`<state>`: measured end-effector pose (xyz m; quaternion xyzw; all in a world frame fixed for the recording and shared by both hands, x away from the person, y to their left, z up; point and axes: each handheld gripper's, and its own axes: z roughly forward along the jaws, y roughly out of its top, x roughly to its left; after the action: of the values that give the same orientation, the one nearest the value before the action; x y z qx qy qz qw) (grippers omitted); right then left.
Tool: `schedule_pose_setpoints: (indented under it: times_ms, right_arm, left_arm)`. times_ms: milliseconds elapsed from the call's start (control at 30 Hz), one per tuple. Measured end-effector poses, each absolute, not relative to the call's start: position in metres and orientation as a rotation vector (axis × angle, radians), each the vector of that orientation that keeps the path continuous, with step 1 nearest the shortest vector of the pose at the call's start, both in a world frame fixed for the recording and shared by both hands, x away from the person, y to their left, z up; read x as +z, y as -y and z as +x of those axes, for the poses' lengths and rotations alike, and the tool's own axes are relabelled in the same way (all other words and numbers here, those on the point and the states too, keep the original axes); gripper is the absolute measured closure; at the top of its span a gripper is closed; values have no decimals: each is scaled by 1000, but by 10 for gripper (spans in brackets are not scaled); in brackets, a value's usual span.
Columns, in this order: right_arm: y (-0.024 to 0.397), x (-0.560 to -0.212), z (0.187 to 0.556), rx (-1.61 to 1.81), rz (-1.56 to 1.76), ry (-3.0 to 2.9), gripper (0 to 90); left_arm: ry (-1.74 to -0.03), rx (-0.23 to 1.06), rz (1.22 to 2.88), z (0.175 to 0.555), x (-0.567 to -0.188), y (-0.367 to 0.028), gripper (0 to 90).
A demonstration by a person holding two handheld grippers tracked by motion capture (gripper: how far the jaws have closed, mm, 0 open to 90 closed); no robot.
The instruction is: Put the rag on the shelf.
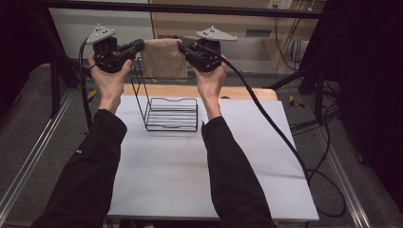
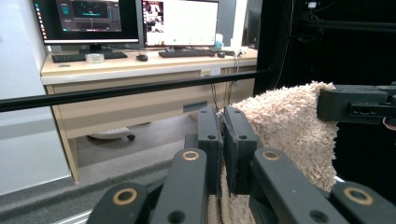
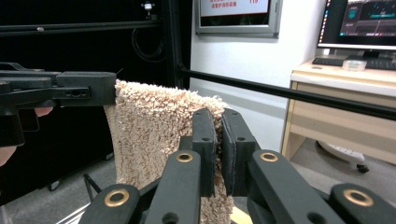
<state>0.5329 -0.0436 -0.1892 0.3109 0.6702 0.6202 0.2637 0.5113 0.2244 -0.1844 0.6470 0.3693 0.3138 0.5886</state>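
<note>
A beige fluffy towel hangs stretched between my two grippers, above the far end of a black wire rack. My left gripper is shut on the towel's left top corner. My right gripper is shut on its right top corner. In the left gripper view the towel is pinched between the black jaws of my left gripper, with the other gripper's jaw clamping the far corner. In the right gripper view the towel hangs from my right gripper, and the left gripper grips the far corner.
The rack stands on a white table near its far edge, with a wooden strip behind it. A black frame bar crosses overhead. Cables trail off to the right. A desk with monitors stands beyond.
</note>
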Motion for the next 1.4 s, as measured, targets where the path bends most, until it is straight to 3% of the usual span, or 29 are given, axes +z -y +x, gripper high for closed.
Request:
schedule_pose_setpoints:
  times_ms: [1400]
  right_arm:
    - [56, -227, 494, 1645, 762, -1918, 833]
  left_arm:
    - [-786, 666, 1622, 471, -220, -227, 855]
